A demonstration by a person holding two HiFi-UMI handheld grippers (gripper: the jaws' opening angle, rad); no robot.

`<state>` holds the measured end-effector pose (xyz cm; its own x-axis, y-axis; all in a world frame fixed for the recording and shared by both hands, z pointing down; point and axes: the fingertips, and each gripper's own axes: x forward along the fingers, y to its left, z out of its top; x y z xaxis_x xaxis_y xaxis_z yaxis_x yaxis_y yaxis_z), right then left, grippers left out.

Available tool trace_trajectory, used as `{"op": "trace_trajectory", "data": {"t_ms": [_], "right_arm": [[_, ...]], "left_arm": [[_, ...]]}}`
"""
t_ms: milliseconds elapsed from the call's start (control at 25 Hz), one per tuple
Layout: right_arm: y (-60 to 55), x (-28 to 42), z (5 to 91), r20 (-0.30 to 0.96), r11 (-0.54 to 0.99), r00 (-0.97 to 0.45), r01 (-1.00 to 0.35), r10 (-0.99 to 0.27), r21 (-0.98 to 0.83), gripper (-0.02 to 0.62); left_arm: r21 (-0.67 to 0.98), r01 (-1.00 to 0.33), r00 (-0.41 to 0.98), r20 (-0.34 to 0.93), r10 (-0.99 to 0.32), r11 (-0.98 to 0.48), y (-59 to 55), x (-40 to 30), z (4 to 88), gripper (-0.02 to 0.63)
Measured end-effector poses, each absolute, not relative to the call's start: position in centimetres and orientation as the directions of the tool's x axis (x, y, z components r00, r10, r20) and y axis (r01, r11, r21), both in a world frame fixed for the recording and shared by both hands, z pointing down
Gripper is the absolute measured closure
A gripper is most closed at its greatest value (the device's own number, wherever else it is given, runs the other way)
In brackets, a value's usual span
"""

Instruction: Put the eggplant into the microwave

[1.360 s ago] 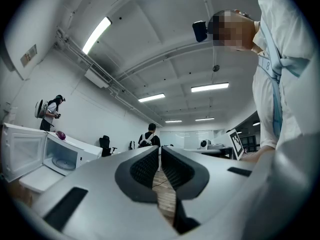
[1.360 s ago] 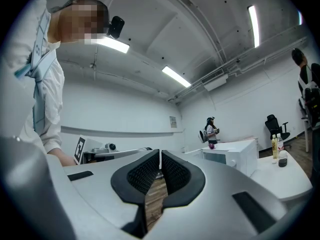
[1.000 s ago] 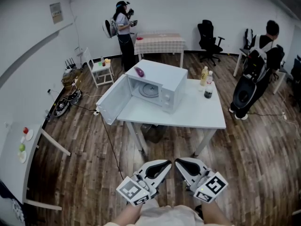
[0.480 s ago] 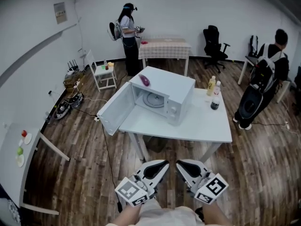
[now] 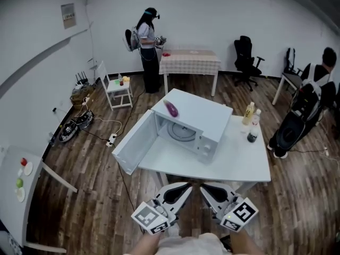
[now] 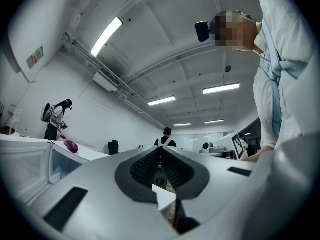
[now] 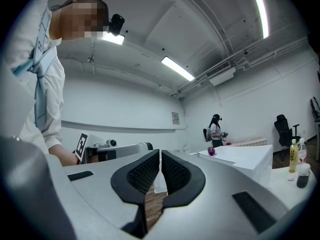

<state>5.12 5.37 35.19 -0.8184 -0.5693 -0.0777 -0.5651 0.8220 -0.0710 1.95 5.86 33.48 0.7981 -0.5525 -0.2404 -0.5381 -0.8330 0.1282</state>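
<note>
No legible text anywhere. Wall notice (image 5: 68, 15), far ahead-left of the left gripper (image 5: 183, 187): print too small. Left marker cube (image 5: 150, 220) and right marker cube (image 5: 240, 213): black-and-white square patterns, no characters. Bottles (image 5: 248, 113) ahead-right of the right gripper (image 5: 208, 188): labels illegible.

Pale grey left tool (image 5: 184, 186), right tool (image 5: 206, 186), black-patterned marker cubes (image 5: 151, 218)

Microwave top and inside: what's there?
A purple eggplant lies on top of the white microwave, near its front edge. Past the open door only the round turntable shows, bare. The cavity's far corners are hidden by the casing.
</note>
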Motion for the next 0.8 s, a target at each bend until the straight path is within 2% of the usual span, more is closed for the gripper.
{"op": "trace_trajectory", "data": {"t_ms": [400,800], "right_arm": [[-1.6,1.2,35.2,-0.059,0.809,-0.808,-0.582,-0.587,-0.079,0.56],[-6.3,0.5,36.0,-0.029,0.783,-0.784,-0.616,-0.62,-0.083,0.56]], "left_arm": [[0.127,-0.533,0.8,-0.246,-0.547,-0.837,-1.4,-2.3,33.4,0.588],[0.165,-0.563,0.772,-0.246,-0.586,-0.81,-6.2,-4.5,34.9,0.588]]}}
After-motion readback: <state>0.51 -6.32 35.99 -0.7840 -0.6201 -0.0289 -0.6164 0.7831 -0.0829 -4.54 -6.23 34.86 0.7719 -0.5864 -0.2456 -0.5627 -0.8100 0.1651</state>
